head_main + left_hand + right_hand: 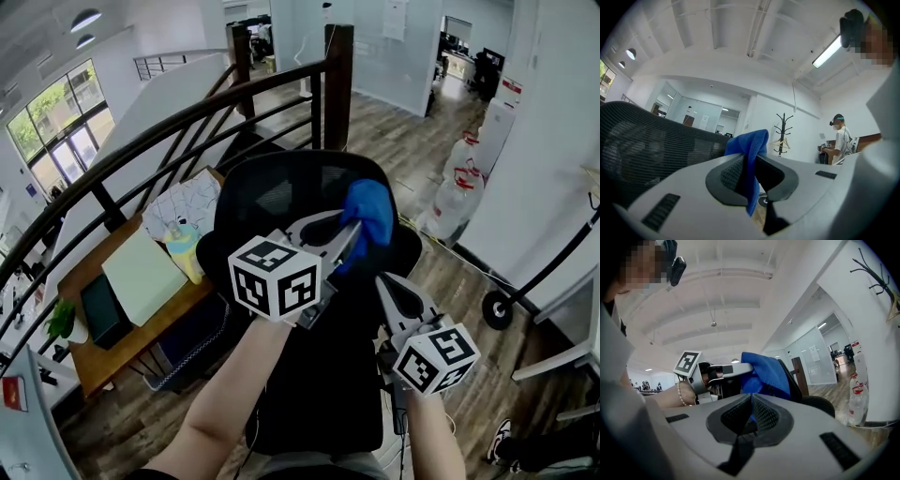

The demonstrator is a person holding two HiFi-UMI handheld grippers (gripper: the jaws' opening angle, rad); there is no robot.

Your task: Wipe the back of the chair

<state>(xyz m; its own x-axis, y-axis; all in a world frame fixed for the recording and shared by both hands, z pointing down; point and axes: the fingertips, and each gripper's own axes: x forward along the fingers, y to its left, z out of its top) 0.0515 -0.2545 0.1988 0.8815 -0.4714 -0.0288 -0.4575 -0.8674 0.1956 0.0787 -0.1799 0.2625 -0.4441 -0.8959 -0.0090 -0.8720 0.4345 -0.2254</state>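
Blue microfibre cloth (370, 211) is pinched in the left gripper (352, 234) to rub the black mesh chair back (272, 192); the right gripper (381, 279) is closed, apparently empty.

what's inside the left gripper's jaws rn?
A blue cloth, pinched in the left gripper. Its bunched top sticks out above the jaws, a tail hangs below, and the mesh chair back is beyond. The stretch between the pads is covered.

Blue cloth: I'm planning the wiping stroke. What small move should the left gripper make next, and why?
Probably press the blue cloth onto the chair back and drag it sideways along the top. The left gripper has its jaws shut on the cloth near the backrest's upper edge, contact isn't clearly visible, and most of the mesh lies leftward in the head view.
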